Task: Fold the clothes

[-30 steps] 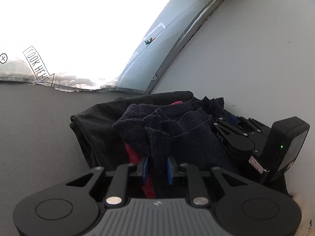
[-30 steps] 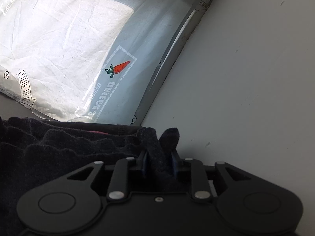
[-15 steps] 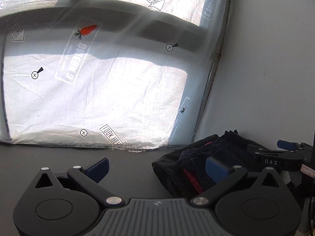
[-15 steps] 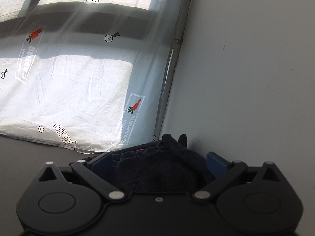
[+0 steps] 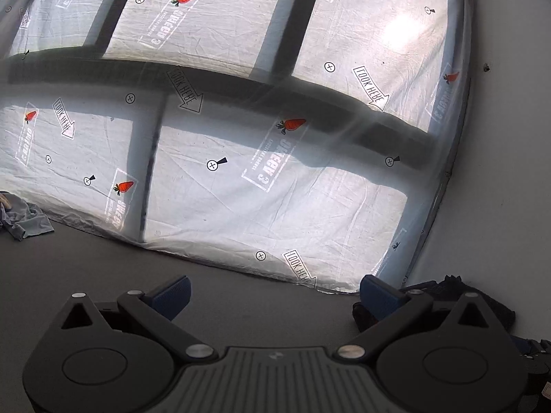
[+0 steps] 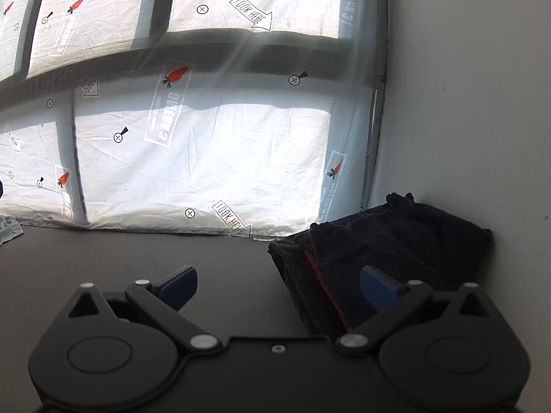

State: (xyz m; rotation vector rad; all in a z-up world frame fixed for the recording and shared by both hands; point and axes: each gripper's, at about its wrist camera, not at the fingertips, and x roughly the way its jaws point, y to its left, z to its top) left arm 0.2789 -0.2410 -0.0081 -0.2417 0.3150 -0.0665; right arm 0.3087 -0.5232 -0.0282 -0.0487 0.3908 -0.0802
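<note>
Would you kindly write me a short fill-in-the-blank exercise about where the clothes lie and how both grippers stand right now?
1. The jaws of the right gripper stand ____, with nothing between them.
2. The dark folded pile lies in the corner beside the white ____.
3. A strip of ____ fabric shows between the pile's dark layers.
4. The crumpled grey garment lies at the far ____ edge of the left wrist view.

Missing words: open; wall; red; left

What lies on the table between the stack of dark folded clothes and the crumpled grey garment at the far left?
Only bare table separates the stack from the garment, per the right wrist view.
</note>
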